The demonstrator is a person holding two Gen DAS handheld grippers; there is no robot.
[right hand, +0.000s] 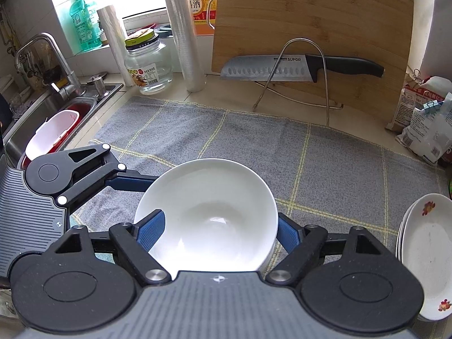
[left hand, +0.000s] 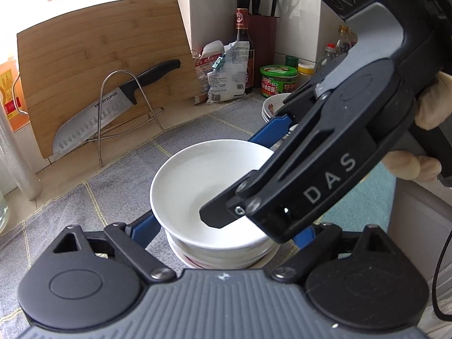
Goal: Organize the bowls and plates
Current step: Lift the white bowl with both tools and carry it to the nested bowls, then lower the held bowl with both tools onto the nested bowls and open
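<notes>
Both grippers work one stack of bowls (left hand: 214, 243) on the grey mat (right hand: 325, 169): the left gripper (left hand: 223, 226) spread wide around its sides for support, the right gripper (right hand: 216, 231) clamping the white bowl (right hand: 206, 214) on top, presumably to keep it steady.

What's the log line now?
left gripper: straddling bowl stack | right gripper: one finger inside top white bowl | grip: unclear | plates: stacked aside

My right gripper (left hand: 285, 169) black with white DAS lettering, blue ribbed pads (right hand: 149, 230), silver screws, my cream glove (left hand: 432, 104)
</notes>
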